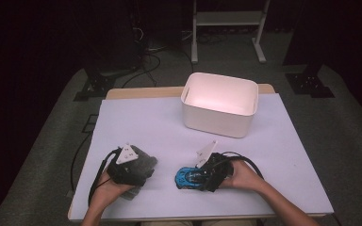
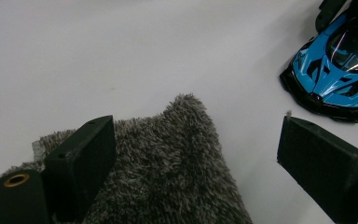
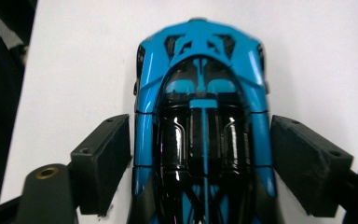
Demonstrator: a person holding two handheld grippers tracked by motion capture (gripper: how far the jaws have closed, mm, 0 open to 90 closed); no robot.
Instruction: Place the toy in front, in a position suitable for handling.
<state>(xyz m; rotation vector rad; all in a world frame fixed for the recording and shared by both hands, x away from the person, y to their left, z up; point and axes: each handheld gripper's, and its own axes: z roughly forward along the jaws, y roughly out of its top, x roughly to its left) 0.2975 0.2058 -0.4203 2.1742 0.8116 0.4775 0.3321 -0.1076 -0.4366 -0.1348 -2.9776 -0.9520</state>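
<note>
Item: toy car (image 3: 200,135), blue body with glossy black roof and cabin, low sports shape, black vents at the nose, a blue stripe down the middle of the roof.
Place: flat on the white table sheet (image 1: 160,122), on its wheels as far as can be told; near side of the white bin (image 1: 219,104) and well apart from it; nose pointing away from the right hand, toward the grey cloth.
Right gripper (image 3: 200,158): jaws spread, one pad on each flank of the toy car at mid-body; the left-hand pad sits against or just beside the door, the other stands just off. No squeeze visible, so released, not gripping.
Step in hand (judged): taking hold of the toy car across its width.
How to do it well: keep the pads square to the doors and level with the widest part of the body, not on the sloping roof, which is slick and would let it slide; close evenly so the car is not pushed sideways on its wheels; lift only once both pads bear.
Left gripper (image 2: 196,154): jaws wide and slack, straddling one end of the grey cloth (image 2: 168,172) without pinching it.
Grey cloth: shaggy pile, lying beside the toy car, not touching it.
White bin: open-topped, nothing seen inside.
</note>
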